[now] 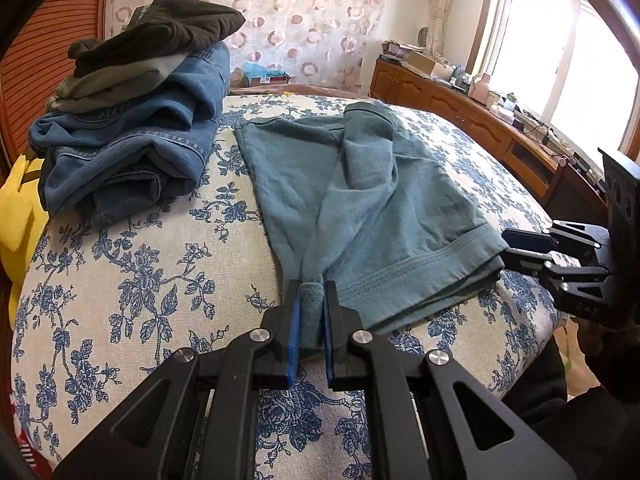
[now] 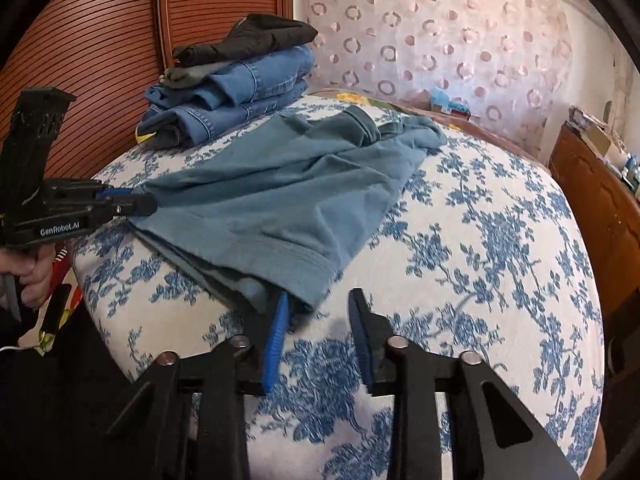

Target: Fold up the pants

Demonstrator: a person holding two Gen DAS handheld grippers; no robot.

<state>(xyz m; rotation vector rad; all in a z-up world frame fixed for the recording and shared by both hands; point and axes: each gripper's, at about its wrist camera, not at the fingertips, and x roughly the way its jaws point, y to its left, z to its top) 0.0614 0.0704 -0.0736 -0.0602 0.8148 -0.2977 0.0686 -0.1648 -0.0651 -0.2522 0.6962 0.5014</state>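
1. Pants (image 1: 368, 200), teal, lie spread on the floral bed (image 1: 140, 280), stacked clothes (image 1: 140, 120) at ten o'clock.
2. Left gripper (image 1: 311, 312) is clamped on a bunched hem corner, likely to lift a fold.
3. Right gripper (image 2: 320, 320) gapes at the other hem (image 2: 296, 276), one pad touching cloth, nothing gripped.
4. Waistband folds at twelve o'clock hide the far layers.

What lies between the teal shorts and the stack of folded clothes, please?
Only bare floral bedcover separates the teal shorts from the stack, seen in the left wrist view.
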